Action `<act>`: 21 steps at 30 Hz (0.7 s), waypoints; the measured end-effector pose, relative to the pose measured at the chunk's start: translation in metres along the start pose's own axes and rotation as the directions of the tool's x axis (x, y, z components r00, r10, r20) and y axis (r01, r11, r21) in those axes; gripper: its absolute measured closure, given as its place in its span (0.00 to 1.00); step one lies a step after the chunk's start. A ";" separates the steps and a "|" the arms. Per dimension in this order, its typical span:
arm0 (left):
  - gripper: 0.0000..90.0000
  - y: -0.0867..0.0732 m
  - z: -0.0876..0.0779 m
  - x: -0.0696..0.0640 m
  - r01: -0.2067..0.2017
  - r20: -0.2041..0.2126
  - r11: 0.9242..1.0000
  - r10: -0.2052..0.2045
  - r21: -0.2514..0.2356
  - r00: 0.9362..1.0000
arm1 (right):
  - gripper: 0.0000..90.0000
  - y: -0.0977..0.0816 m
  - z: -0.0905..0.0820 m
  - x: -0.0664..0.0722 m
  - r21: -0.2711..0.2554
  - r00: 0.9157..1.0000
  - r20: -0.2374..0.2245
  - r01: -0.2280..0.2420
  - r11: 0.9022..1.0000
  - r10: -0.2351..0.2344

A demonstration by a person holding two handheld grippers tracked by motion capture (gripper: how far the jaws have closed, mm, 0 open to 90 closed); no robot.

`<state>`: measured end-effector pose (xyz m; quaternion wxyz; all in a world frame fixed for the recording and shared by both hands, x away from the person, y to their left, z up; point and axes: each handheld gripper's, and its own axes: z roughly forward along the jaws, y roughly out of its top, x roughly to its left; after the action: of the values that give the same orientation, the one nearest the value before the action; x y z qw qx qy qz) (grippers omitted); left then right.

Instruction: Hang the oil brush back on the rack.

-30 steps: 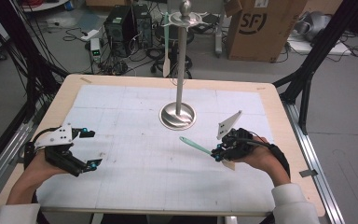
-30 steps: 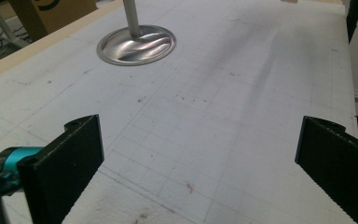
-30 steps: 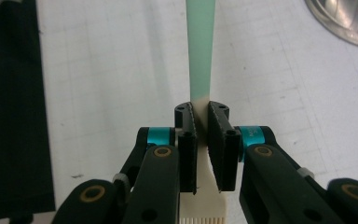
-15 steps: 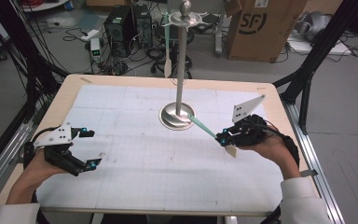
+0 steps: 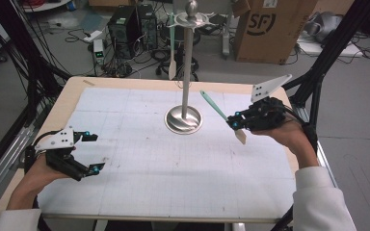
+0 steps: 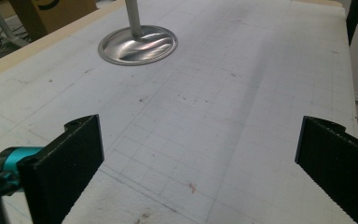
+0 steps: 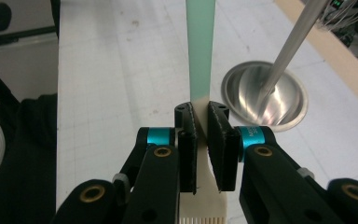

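A utensil with a mint-green handle [image 5: 214, 106] and a cream head is clamped in my right gripper [image 5: 235, 122], held above the right side of the table. In the right gripper view the jaws [image 7: 201, 114] are shut on the utensil's cream neck, and the green handle [image 7: 200, 46] runs straight up away from them. The handle tip points toward the metal stand's pole [image 5: 187, 67]. My left gripper [image 5: 93, 152] rests open at the table's left front, nothing between its jaws [image 6: 200, 149].
The stand's round steel base [image 5: 184, 120] sits mid-table, also seen in both gripper views [image 6: 137, 44] [image 7: 263, 100]. A second green-and-cream utensil [image 5: 172, 53] hangs from the stand's top disc. A cardboard box [image 5: 270, 26] and cables lie beyond the table.
My right gripper has lifted the utensil off the table and carried it up and to the right. The left gripper has stayed put.
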<state>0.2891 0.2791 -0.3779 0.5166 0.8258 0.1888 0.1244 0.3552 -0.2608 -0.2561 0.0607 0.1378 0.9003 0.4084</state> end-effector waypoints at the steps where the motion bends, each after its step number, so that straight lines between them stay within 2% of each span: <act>1: 0.02 0.000 0.000 0.000 -0.002 0.000 1.000 0.002 0.001 1.000 | 0.91 0.003 -0.003 -0.002 -0.013 1.000 0.004 -0.004 1.000 0.004; 9: 0.02 0.001 0.001 -0.002 -0.003 0.009 1.000 0.003 -0.005 1.000 | 0.91 0.015 -0.017 -0.009 -0.052 1.000 0.023 -0.008 0.999 0.009; 21: 0.02 0.001 -0.001 0.000 0.006 0.012 1.000 -0.006 -0.018 1.000 | 0.91 0.032 -0.043 -0.023 -0.104 0.998 0.049 -0.045 0.993 0.051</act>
<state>0.2884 0.2797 -0.3768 0.5254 0.8213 0.1870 0.1198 0.3738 -0.2789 -0.2037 0.0812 0.1665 0.8725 0.4521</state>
